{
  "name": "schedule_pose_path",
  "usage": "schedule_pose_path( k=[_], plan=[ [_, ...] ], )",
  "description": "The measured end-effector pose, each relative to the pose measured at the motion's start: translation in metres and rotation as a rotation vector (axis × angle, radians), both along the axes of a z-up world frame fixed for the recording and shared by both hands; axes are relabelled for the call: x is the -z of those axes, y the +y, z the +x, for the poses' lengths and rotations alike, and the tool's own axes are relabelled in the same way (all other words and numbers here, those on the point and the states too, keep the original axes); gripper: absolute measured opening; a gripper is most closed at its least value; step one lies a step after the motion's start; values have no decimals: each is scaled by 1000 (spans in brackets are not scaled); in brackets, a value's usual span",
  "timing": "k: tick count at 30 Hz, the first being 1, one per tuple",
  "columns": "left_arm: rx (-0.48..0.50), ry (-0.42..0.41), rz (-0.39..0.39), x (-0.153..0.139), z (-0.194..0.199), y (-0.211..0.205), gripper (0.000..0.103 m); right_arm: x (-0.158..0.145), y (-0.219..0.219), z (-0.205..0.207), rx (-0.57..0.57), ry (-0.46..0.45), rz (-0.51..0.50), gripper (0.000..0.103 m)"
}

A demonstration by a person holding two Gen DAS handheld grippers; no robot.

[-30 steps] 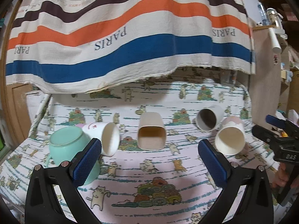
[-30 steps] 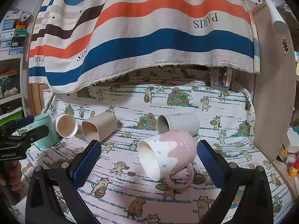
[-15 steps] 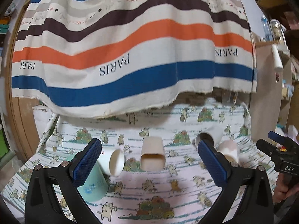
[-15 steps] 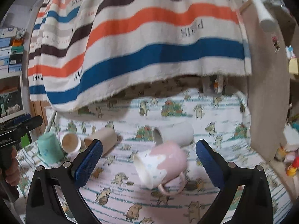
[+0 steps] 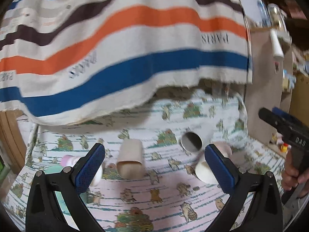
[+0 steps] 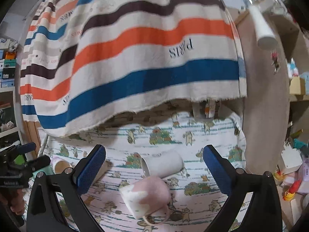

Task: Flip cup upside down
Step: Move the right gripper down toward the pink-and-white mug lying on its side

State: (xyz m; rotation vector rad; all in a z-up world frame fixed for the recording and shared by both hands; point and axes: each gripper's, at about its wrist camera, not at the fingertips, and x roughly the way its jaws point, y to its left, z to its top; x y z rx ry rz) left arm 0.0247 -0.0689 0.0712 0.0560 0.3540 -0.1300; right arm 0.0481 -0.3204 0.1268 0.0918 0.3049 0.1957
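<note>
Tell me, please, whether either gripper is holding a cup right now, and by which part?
Nothing is held. The left gripper and the right gripper are both open and empty, above the cups; the pink mug lies untouched on its side.

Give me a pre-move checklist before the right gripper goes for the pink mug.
1. Right gripper open and holding nothing: ok.
2. Left gripper open and holding nothing: ok.
3. Pink mug between the right fingers' line of sight: ok.
4. Pink mug already flipped: not ok, it lies on its side.
5. Gap between pink mug and white cup: cannot tell.
6. Sharp view: not ok, both views are blurred.
</note>
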Motion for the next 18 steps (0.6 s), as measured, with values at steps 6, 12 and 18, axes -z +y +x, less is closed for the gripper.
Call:
schedule_pose_path(
  k=[6, 12, 18],
  plan=[
    [38, 124, -17, 14, 33, -29, 103, 30, -24, 41, -47, 144, 30, 84],
    [99, 259, -42, 35, 70, -64, 103, 54, -49, 58, 16, 176, 54, 83],
    [148, 309, 96, 54, 89, -112, 103, 60, -64, 60, 56, 205, 148, 103]
  ],
)
